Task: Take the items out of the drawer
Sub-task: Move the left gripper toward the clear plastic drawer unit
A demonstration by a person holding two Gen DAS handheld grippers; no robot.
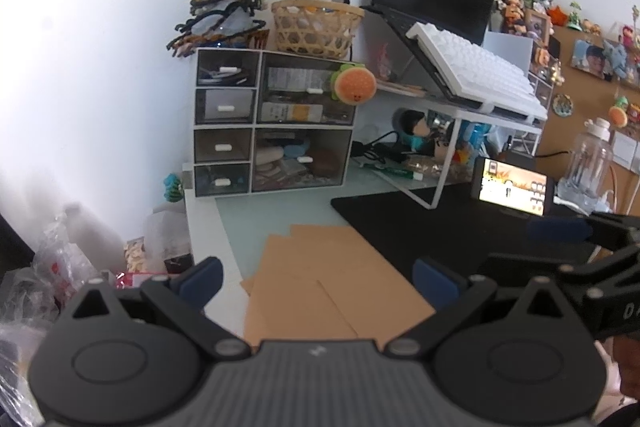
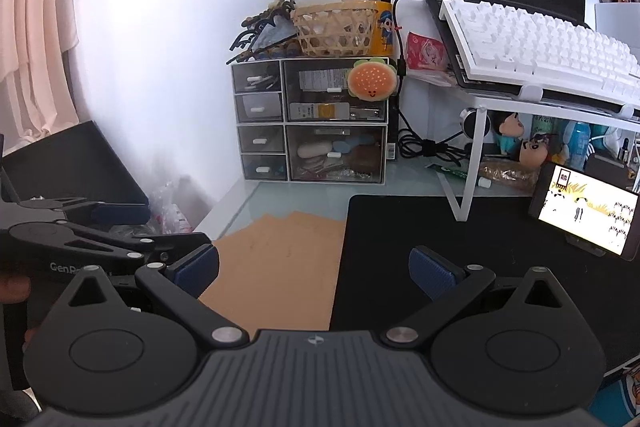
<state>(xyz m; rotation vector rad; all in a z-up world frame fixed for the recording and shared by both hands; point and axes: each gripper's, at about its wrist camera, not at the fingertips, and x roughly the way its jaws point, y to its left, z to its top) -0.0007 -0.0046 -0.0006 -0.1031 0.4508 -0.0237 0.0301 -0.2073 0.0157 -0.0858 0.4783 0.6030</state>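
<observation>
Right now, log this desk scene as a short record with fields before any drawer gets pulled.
drawer unit: clear-fronted organiser at the back of the desk against the wall, all drawers shut
on top of unit: woven basket
on unit front: burger plush hanging over the upper right drawer
desk front: brown envelopes beside a black mat
right side: lit phone propped on the mat
left tongs: open, empty, over the envelopes
right tongs: open, empty
task state: nothing taken out yet
</observation>
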